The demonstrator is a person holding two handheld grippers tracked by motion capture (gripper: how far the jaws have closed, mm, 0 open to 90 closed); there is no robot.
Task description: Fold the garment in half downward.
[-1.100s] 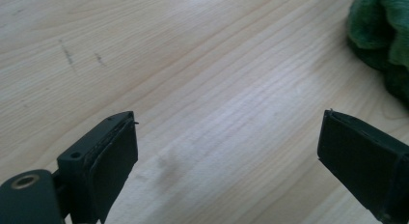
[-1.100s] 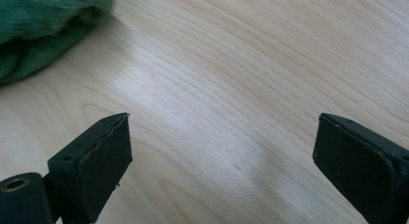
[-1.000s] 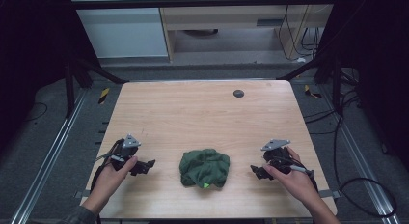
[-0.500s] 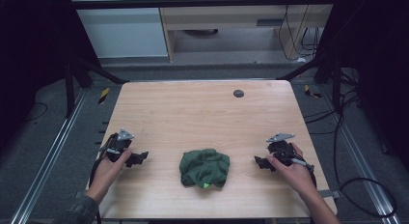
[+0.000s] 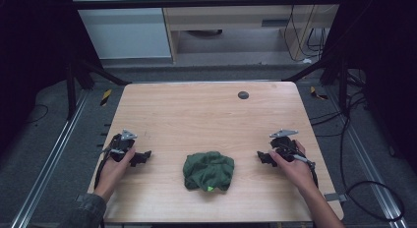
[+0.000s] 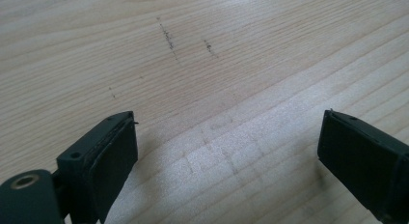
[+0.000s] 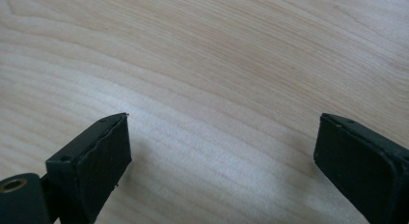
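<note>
Near the front edge of the pale wooden table [image 5: 206, 115] lies a crumpled dark green cloth [image 5: 208, 170], midway between both grippers. Left gripper [image 5: 141, 157] and right gripper [image 5: 262, 157] rest low, jaws wide and empty, pointing inward. A shallow pinch might snag one fold, dragging the bundle.

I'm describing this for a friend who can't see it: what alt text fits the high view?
A crumpled green cloth lies near the front of a wooden table, between a person's two hands, each holding a black gripper: left gripper, right gripper. A small dark disc sits near the far edge.
</note>
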